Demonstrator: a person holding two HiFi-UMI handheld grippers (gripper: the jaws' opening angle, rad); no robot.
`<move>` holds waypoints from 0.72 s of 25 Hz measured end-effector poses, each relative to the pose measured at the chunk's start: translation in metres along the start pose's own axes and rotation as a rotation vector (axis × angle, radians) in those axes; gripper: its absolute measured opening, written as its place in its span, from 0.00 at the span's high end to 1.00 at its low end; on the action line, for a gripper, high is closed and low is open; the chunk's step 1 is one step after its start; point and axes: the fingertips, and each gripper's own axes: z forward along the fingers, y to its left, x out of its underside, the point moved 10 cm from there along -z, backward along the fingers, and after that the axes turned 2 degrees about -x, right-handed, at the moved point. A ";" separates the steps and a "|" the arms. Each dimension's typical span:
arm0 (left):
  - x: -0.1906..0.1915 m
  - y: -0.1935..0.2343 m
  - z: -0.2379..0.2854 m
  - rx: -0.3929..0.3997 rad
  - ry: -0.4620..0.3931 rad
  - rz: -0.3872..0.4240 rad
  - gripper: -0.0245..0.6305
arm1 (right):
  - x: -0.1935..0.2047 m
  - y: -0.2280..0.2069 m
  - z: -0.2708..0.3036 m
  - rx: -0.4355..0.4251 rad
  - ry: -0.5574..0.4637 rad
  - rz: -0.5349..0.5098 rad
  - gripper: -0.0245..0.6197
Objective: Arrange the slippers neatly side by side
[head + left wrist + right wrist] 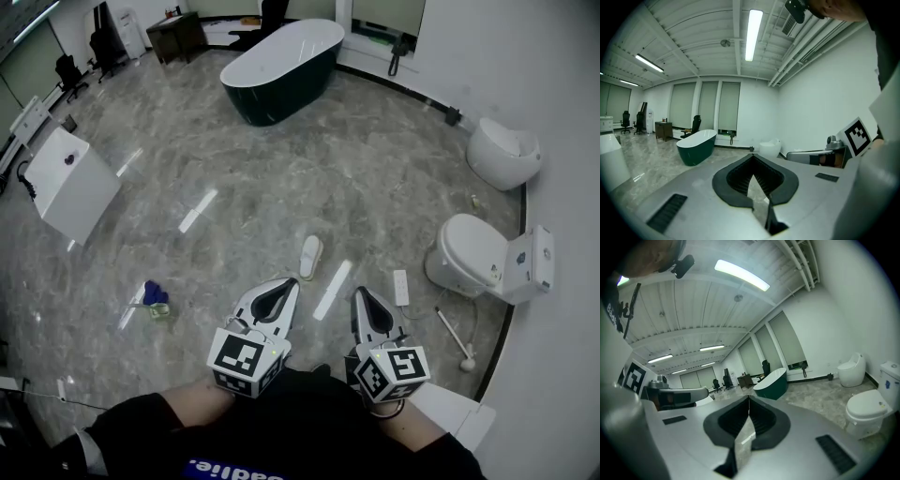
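A pale slipper (310, 256) lies on the grey marble floor, a little ahead of both grippers. A second pale, narrow flat item (401, 287), possibly the other slipper, lies to its right near the toilet. My left gripper (294, 281) is held close to my body, shut and empty, its tips pointing toward the first slipper. My right gripper (360, 291) is beside it, also shut with nothing between its jaws. Both gripper views look level across the room; the left gripper (752, 155) and the right gripper (749, 397) show closed tips and no slipper.
A dark green bathtub (281, 70) stands far ahead. Two white toilets (478, 253) (503, 152) line the right wall, with a long-handled brush (455, 337) on the floor nearby. A white cabinet (70, 183) stands at left and a blue item (155, 295) lies left of my grippers.
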 end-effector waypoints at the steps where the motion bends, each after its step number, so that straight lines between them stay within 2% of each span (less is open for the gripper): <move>1: 0.000 0.000 0.003 -0.003 -0.004 0.000 0.96 | 0.000 -0.003 0.002 0.001 0.007 0.001 0.96; 9: 0.002 0.031 0.035 0.006 -0.011 -0.038 0.96 | -0.002 -0.016 0.043 -0.005 0.053 0.008 0.96; 18: -0.005 0.142 0.104 0.066 0.001 0.000 0.96 | -0.011 -0.010 0.153 0.072 0.086 0.025 0.96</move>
